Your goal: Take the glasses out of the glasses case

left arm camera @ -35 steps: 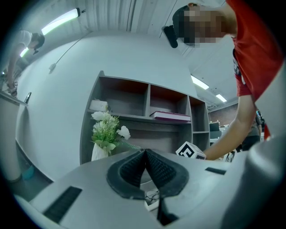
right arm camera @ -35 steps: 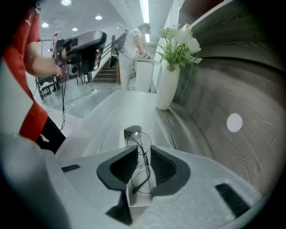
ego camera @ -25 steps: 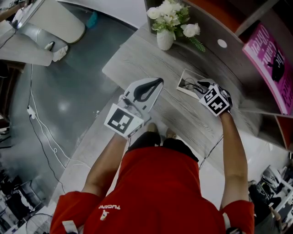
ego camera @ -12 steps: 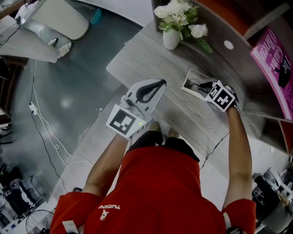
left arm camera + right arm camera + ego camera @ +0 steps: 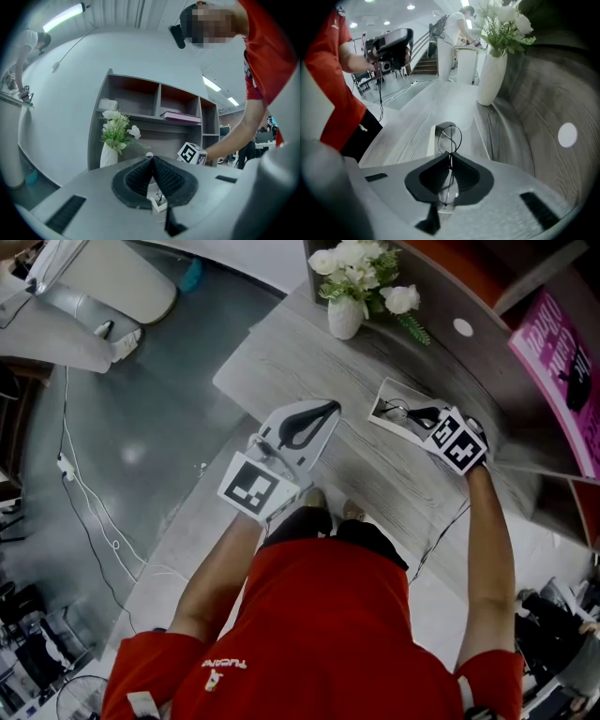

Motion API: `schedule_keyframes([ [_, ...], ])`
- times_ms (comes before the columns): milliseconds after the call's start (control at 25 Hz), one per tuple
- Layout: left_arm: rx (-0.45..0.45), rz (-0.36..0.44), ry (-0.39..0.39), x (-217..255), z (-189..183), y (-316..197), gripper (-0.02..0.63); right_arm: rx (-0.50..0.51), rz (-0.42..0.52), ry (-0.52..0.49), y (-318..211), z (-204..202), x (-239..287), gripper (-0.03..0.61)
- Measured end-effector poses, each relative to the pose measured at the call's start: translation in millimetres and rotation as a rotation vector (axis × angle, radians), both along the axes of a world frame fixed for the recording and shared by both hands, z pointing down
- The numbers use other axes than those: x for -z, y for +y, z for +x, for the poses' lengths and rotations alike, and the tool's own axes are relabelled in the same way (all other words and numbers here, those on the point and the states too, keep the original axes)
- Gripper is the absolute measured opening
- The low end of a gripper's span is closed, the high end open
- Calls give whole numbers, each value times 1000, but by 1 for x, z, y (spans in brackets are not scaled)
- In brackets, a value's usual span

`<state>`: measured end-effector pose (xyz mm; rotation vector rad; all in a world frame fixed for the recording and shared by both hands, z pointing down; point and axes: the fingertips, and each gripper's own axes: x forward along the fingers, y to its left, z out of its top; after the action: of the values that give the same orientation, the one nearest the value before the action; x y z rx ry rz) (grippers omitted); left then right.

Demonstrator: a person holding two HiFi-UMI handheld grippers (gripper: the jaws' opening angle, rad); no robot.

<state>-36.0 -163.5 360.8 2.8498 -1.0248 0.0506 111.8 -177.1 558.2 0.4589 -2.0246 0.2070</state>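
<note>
The white glasses case (image 5: 386,401) lies open on the grey wooden desk (image 5: 281,352), with thin wire-framed glasses (image 5: 397,412) in it. My right gripper (image 5: 424,416) points steeply down into the case. In the right gripper view its jaws are closing, and their tips (image 5: 451,155) pinch the wire of the glasses (image 5: 450,136) above the case (image 5: 432,143). My left gripper (image 5: 328,408) hovers level to the case's left, shut with nothing in it. In the left gripper view, past the left gripper (image 5: 150,157), a corner of the case (image 5: 157,198) shows.
A white vase of flowers (image 5: 343,315) stands at the desk's far side, also seen as the vase (image 5: 492,77). A shelf unit with a pink book (image 5: 561,351) rises to the right. The desk's near edge (image 5: 246,407) drops to the floor on the left.
The right gripper's jaws have come together over the case, onto the glasses. The left gripper has stayed where it was.
</note>
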Motion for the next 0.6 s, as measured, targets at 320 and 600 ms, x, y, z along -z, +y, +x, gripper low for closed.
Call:
schedule_keyframes([
  [320, -19, 8, 0, 2, 6, 3, 11, 26, 158, 38, 2, -4, 26, 26],
  [600, -34, 9, -2, 3, 11, 8, 9, -22, 297, -16, 0, -7, 66, 26],
])
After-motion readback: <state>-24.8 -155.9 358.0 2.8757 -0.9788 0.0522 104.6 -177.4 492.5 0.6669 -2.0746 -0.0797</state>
